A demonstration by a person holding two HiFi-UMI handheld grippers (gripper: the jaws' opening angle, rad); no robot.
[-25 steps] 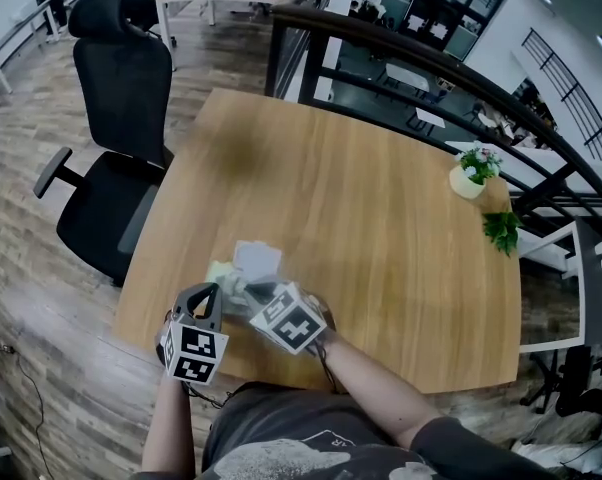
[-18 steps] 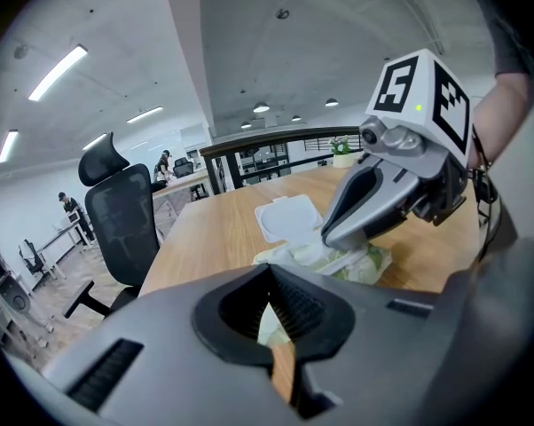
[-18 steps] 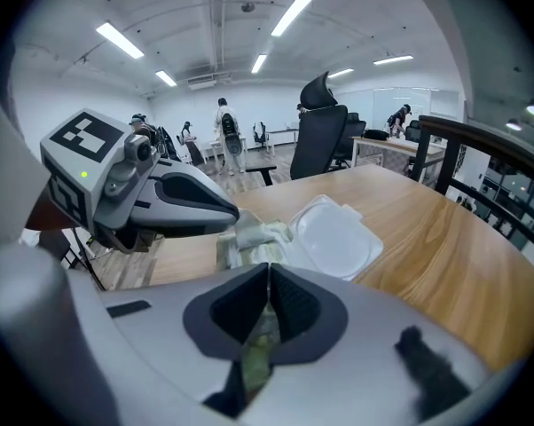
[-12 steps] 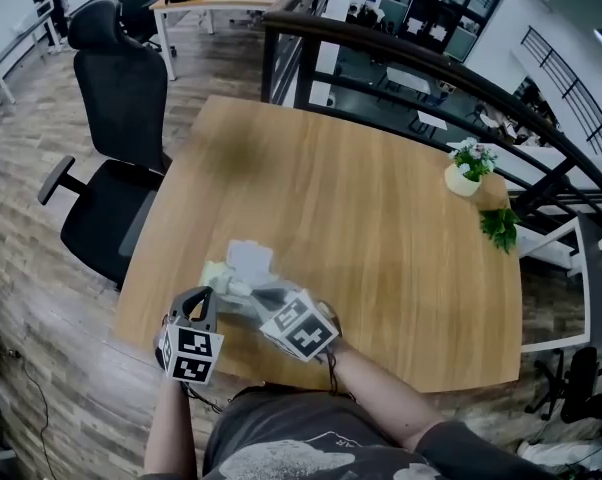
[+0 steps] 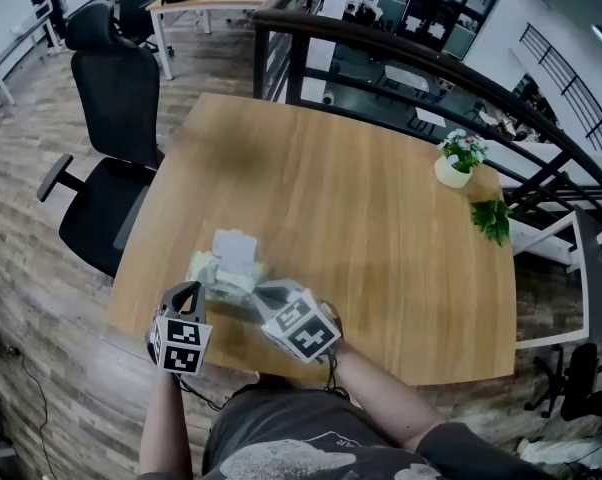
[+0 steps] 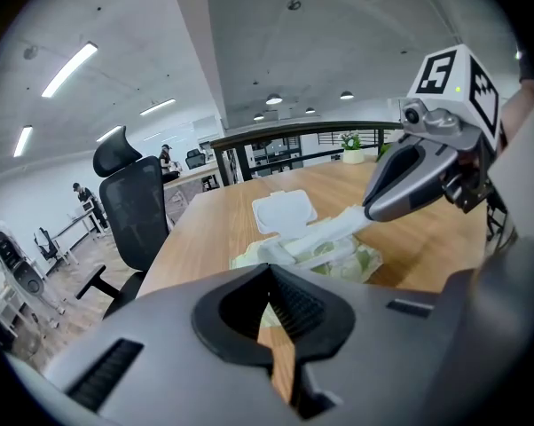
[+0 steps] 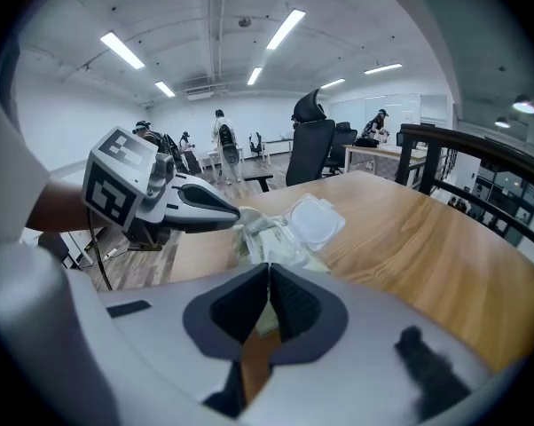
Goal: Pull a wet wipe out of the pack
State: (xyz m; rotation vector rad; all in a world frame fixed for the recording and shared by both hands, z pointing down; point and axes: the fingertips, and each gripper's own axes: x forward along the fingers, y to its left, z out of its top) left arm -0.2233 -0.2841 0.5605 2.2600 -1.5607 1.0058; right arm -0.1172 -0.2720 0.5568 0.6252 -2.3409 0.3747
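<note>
Right claw (image 5: 260, 291) has drawn back — clamped on the wet wipe (image 6: 325, 231) trailing from the pack (image 5: 209, 268), left claw (image 5: 189, 289) closed alongside.

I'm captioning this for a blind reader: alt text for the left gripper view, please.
The right gripper pinches a white wet wipe, drawn taut out of a pale green soft pack with its white flip lid open, on a wooden table. The left gripper, tongs shut on the pack's corner, fills the foreground.
</note>
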